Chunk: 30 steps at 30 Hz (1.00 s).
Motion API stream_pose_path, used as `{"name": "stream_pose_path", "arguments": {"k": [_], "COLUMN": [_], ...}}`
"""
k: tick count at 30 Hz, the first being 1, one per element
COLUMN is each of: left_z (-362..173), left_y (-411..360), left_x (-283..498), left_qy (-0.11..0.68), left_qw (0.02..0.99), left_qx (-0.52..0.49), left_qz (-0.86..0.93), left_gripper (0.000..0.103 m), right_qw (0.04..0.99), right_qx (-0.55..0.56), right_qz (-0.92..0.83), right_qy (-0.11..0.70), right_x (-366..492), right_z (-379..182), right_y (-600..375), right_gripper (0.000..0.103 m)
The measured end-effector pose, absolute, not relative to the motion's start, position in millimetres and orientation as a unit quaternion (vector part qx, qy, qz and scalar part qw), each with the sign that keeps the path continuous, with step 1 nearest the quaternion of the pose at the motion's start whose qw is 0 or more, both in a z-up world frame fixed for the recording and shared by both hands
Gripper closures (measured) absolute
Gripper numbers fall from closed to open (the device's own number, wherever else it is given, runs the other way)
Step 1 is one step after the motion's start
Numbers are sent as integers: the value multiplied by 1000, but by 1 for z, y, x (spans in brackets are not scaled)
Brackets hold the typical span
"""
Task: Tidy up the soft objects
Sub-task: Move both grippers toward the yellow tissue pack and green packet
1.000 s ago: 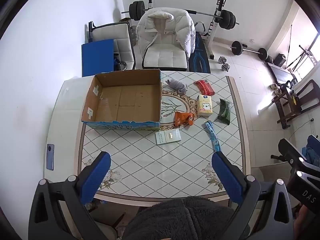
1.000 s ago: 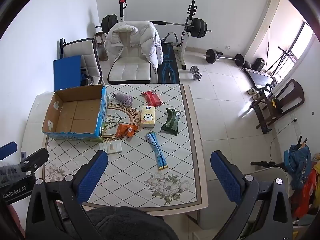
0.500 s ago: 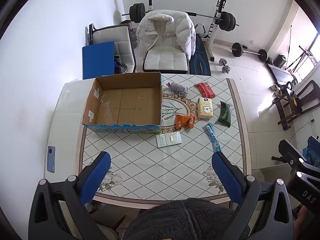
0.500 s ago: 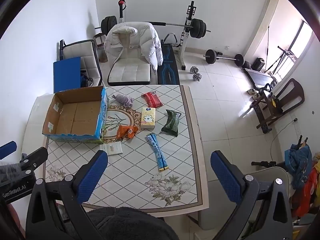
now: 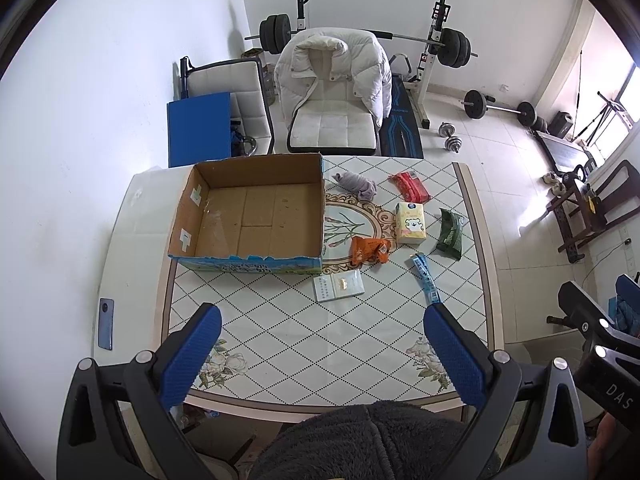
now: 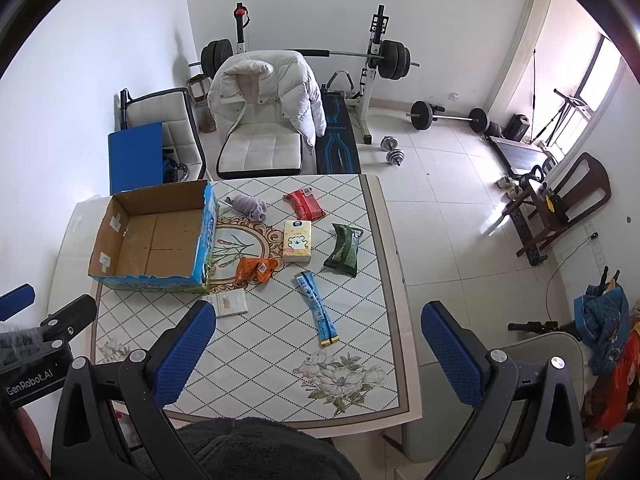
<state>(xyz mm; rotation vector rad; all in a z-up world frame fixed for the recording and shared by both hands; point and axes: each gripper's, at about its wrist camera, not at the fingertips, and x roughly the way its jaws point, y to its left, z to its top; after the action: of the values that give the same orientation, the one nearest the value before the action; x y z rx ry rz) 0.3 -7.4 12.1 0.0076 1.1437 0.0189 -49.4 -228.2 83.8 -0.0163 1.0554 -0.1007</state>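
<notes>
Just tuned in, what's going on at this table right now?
Nothing is picked up yet. Both grippers, left and right, hang open above the near edge of the table, holding nothing. The cardboard box is empty. The grey cloth, tissue pack and the snack packets lie loose to its right.
</notes>
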Motion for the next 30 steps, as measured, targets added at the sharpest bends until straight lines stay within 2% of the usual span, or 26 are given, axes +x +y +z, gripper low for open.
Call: {"name": "stream_pose_path", "arguments": {"k": [30], "left_z": [24], "left_y": [-17], "left_x": [-4], "left_qy": [528], "left_qw": [849], "left_qx": [3], "left_qz": [9], "left_gripper": [0], "right_qw": [872], "right_qx": [-10], "right_qz": [-48], "right_qy": [487], "right_x": [-58], "right_z": [93], "right_y": [-225], "right_gripper": [0]}}
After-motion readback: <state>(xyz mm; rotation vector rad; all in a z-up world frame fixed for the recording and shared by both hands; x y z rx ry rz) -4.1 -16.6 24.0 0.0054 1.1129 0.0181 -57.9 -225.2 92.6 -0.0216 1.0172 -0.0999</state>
